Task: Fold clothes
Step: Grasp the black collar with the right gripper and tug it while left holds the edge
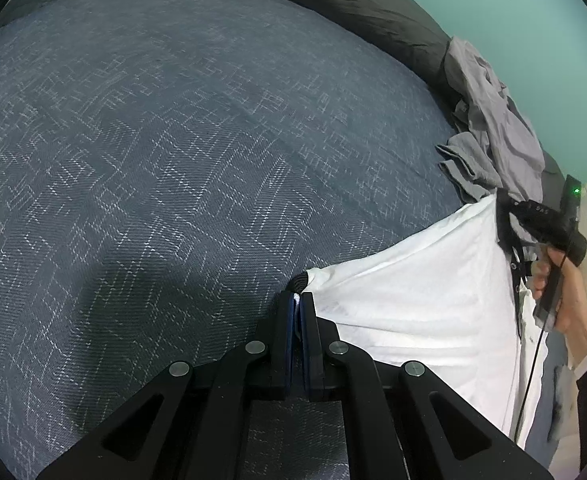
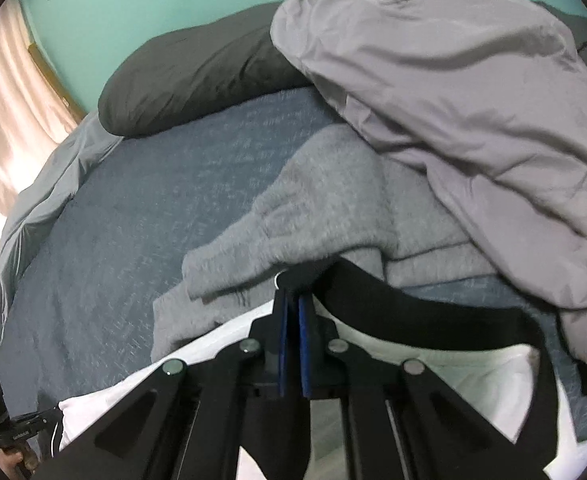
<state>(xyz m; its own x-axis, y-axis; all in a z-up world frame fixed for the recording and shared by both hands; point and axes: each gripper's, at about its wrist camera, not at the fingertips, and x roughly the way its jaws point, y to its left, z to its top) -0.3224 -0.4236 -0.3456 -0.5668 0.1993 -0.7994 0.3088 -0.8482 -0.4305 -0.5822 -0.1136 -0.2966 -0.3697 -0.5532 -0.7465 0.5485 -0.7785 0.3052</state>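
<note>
A white shirt [image 1: 421, 300] with black trim is stretched in the air above the bed between both grippers. My left gripper [image 1: 300, 300] is shut on one corner of it, where a black ribbed cuff [image 1: 299, 281] pokes out. In the left wrist view the right gripper [image 1: 505, 204] clamps the far edge, held by a hand [image 1: 561, 300]. In the right wrist view my right gripper [image 2: 293, 300] is shut on the shirt's black collar band [image 2: 413, 308], with the white shirt [image 2: 473, 380] hanging below it. The left gripper [image 2: 55, 414] shows at the lower left holding the other corner.
The blue patterned bedspread [image 1: 173, 160] covers the bed. A pile of grey clothes [image 2: 433, 100] and a grey knit sweater [image 2: 325, 216] lie close ahead of the right gripper. A dark pillow [image 2: 197, 76] sits against the teal wall [image 2: 133, 8]. A curtain [image 2: 13, 100] hangs at left.
</note>
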